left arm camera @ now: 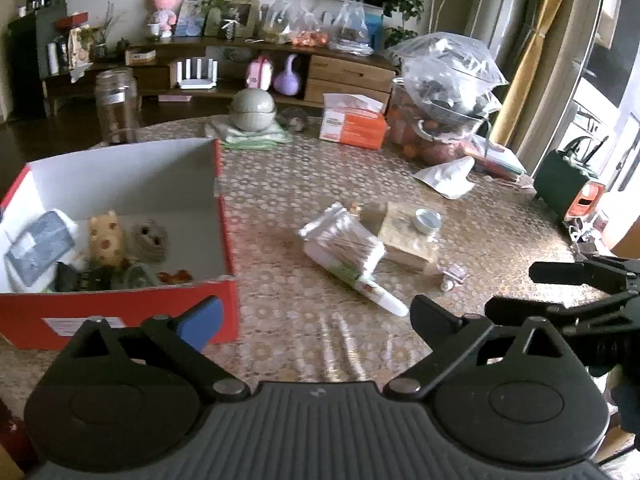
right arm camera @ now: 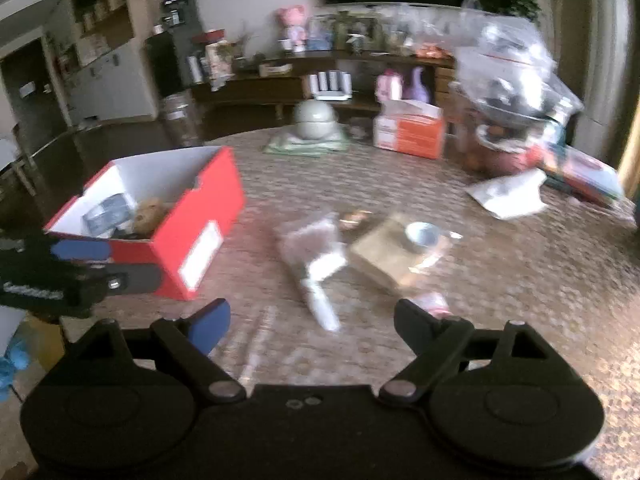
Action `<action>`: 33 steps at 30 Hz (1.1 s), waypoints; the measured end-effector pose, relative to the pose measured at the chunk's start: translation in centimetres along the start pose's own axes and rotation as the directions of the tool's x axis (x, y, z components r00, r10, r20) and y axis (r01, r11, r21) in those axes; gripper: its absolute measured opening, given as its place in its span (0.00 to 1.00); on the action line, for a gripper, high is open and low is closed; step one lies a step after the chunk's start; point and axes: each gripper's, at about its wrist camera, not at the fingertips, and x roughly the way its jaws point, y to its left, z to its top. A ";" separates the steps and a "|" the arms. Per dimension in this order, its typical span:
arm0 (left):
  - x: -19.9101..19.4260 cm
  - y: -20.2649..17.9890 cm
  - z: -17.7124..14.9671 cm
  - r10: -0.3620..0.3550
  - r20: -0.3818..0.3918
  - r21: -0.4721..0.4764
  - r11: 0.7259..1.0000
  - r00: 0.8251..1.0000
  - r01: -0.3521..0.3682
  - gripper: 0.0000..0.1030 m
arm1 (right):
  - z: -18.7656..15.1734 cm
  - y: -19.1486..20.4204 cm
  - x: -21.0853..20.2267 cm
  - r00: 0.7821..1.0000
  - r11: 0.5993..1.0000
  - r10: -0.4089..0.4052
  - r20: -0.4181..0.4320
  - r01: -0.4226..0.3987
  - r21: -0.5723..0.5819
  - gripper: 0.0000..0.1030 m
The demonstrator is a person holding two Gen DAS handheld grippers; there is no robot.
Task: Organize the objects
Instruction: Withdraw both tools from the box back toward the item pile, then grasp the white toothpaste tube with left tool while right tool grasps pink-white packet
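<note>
Tongs first: left tongs (left arm camera: 316, 316) spread wide, nothing between the fingers. Right tongs (right arm camera: 312, 316) also wide and empty; that view is blurred.

Both pairs sit at the near edge of the desk (left arm camera: 500, 216), angled down toward a small heap at mid-desk. Nearest item is a clear bag of cotton swabs (left arm camera: 348, 252), lying straight ahead of both tongs, slightly right of centre for the left pair. Long axis runs diagonally, far-left to near-right, its white tail pointing toward the tongs. Either hand looks about equally close; I cannot tell which is nearer.

Bag looks soft, crinkled, with a green-and-white printed end; likely to slump if pinched at the tail.

Just right of it, touching or nearly so: a flat tan box (left arm camera: 408, 236) with a small round tin (left arm camera: 428, 220) on top. A small wrapped bit (left arm camera: 452, 274) lies nearer.

Red box (left arm camera: 120, 312), open-topped, stands at left, already holding several small things.
</note>
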 end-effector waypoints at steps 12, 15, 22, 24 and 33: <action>6.2 -4.9 -0.5 0.038 -0.036 -0.004 0.999 0.999 -0.038 0.99 | -2.0 -6.0 2.0 0.995 0.996 -0.086 -0.042 0.087 0.016 0.86; 8.2 -5.8 -0.4 0.051 -0.064 0.005 0.999 0.997 -0.051 0.99 | -2.2 -6.8 3.1 0.995 0.996 -0.086 -0.057 0.087 0.007 0.86; 12.6 -7.1 -0.8 0.119 -0.102 0.030 0.993 0.988 -0.117 0.99 | -2.3 -8.1 5.9 0.993 0.995 -0.090 -0.073 0.087 -0.049 0.85; 13.5 -7.1 -0.8 0.136 -0.114 0.026 0.991 0.984 -0.134 0.99 | -2.2 -8.4 6.7 0.993 0.994 -0.092 -0.074 0.087 -0.067 0.85; 17.2 -6.9 -0.4 0.178 -0.164 -0.033 0.982 0.970 -0.186 0.99 | -2.2 -9.5 10.9 0.990 0.996 -0.061 -0.126 0.053 -0.067 0.82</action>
